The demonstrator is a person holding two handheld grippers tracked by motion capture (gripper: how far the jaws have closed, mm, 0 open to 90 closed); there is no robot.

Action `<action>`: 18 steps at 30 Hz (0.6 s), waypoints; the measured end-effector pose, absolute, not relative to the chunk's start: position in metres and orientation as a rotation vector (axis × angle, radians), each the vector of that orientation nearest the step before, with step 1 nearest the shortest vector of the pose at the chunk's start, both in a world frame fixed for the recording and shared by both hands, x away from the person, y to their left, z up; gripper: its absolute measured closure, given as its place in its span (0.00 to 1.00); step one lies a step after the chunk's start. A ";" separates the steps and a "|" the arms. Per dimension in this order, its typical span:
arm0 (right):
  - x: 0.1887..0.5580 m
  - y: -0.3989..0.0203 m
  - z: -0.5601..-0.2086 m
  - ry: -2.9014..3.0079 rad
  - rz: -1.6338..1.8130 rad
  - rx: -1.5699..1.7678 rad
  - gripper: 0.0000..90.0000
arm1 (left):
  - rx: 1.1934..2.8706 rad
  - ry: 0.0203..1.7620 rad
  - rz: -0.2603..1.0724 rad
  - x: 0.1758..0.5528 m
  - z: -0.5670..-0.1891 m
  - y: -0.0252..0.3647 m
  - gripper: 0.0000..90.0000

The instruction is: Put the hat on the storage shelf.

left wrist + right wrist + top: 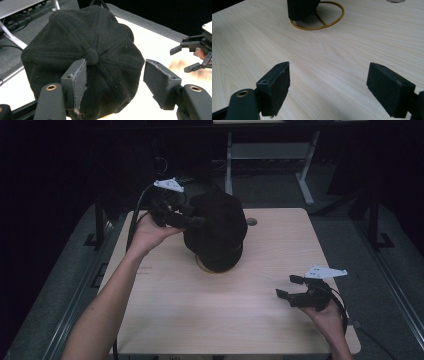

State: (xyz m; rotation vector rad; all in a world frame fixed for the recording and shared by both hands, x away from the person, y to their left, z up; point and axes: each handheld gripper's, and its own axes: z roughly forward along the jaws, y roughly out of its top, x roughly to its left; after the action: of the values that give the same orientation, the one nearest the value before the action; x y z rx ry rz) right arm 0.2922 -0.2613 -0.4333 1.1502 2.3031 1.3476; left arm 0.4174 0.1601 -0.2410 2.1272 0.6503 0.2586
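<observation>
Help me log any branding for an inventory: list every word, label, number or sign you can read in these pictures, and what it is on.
None can be read.
The black cap shows plain fabric, with no logo or label on the side in view.
The wooden table, the gold wire stand and both grippers, left and right, carry no visible text.

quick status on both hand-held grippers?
Left hand-held gripper: open, jaws either side of the black cap, not clamped.
Right hand-held gripper: open, holding nothing, over the table.

black cap (216,227) | crown up, button on top | on yellow ring stand (329,21) | table's far middle
</observation>
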 end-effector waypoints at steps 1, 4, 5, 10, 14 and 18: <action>0.292 -0.261 -0.433 2.305 1.346 1.149 0.20 | 2.127 0.654 0.257 0.416 -0.242 0.161 0.38; 0.292 -0.260 -0.434 2.304 1.345 1.143 0.20 | 2.131 0.659 0.253 0.413 -0.247 0.164 0.37; 0.292 -0.260 -0.434 2.305 1.344 1.143 0.20 | 2.128 0.658 0.252 0.412 -0.248 0.164 0.37; 0.291 -0.259 -0.434 2.306 1.341 1.143 0.20 | 2.128 0.669 0.246 0.406 -0.257 0.168 0.37; 0.291 -0.259 -0.434 2.306 1.337 1.143 0.20 | 2.121 0.674 0.231 0.402 -0.266 0.171 0.36; 0.290 -0.258 -0.434 2.308 1.333 1.137 0.20 | 2.114 0.686 0.222 0.398 -0.274 0.174 0.36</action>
State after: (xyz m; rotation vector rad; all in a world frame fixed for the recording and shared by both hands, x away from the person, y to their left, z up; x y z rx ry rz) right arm 0.2903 -0.2583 -0.4337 1.1375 2.3080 1.3325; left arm 0.3978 0.1735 -0.2739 2.1138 0.6862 0.2215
